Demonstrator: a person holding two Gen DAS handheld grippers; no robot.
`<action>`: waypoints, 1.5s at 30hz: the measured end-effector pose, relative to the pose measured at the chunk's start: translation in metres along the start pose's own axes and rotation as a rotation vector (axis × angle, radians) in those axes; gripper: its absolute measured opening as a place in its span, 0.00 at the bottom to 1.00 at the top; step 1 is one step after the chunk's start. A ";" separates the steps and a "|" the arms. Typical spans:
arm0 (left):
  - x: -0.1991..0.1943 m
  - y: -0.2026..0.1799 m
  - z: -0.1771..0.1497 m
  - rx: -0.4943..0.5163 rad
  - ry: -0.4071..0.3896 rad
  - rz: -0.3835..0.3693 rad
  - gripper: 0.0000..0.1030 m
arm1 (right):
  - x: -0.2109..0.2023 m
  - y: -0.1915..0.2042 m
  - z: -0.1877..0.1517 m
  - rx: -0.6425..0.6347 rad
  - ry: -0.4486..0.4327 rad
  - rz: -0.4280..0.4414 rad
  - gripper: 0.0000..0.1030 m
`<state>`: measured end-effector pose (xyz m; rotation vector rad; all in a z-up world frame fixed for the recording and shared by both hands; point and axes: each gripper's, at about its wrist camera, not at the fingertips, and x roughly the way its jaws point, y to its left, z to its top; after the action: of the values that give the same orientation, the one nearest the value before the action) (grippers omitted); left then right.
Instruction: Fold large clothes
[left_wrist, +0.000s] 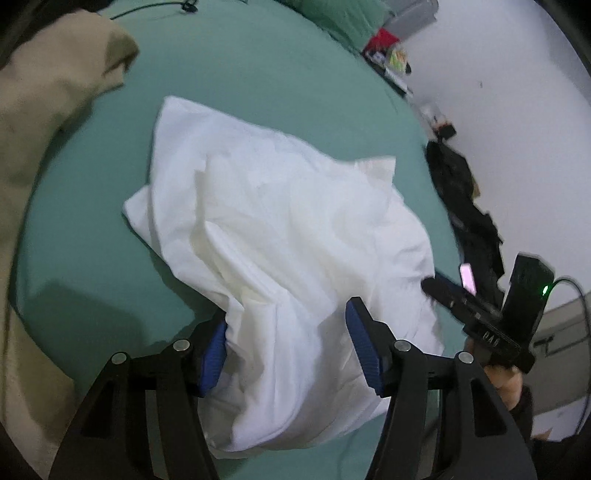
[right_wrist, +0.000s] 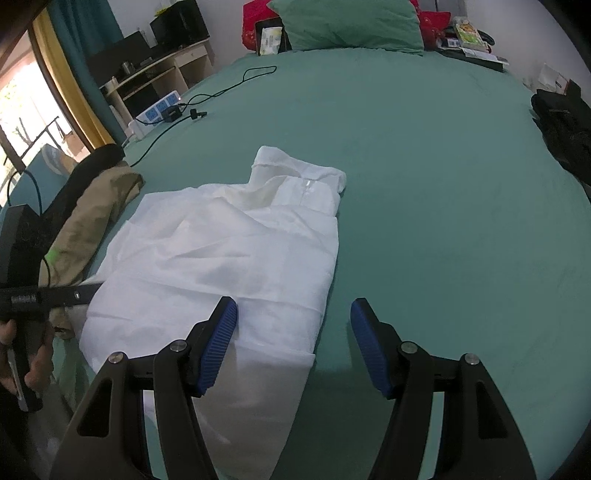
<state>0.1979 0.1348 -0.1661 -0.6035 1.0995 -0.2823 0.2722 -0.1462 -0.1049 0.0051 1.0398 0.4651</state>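
A white garment (left_wrist: 280, 236) lies partly folded and rumpled on the green bed sheet (left_wrist: 258, 74); it also shows in the right wrist view (right_wrist: 229, 251) with its collar end at the far side. My left gripper (left_wrist: 288, 332) is open, its blue pads on either side of the garment's near edge. My right gripper (right_wrist: 293, 328) is open over the garment's near right corner, the left pad above the cloth and the right pad above bare sheet. The right gripper also shows in the left wrist view (left_wrist: 491, 306), and the left gripper in the right wrist view (right_wrist: 44, 291).
A beige garment (left_wrist: 48, 110) lies crumpled at the left, also in the right wrist view (right_wrist: 96, 214). Dark clothes (right_wrist: 565, 125) lie at the bed's right edge. A green pillow (right_wrist: 351, 26), a black cable (right_wrist: 221, 92) and a power strip (right_wrist: 159, 109) are at the far end.
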 end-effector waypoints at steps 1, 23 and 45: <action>-0.003 0.003 0.002 0.000 -0.016 0.031 0.65 | -0.001 0.000 0.001 -0.001 -0.002 0.001 0.63; 0.030 -0.006 -0.002 0.009 -0.002 -0.123 0.72 | 0.036 -0.008 -0.010 0.074 0.029 0.107 0.68; 0.043 -0.041 -0.012 0.162 -0.002 0.090 0.54 | 0.040 -0.006 -0.013 0.100 0.032 0.213 0.56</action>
<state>0.2093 0.0764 -0.1783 -0.4093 1.0874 -0.2900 0.2803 -0.1390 -0.1459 0.1991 1.0978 0.6069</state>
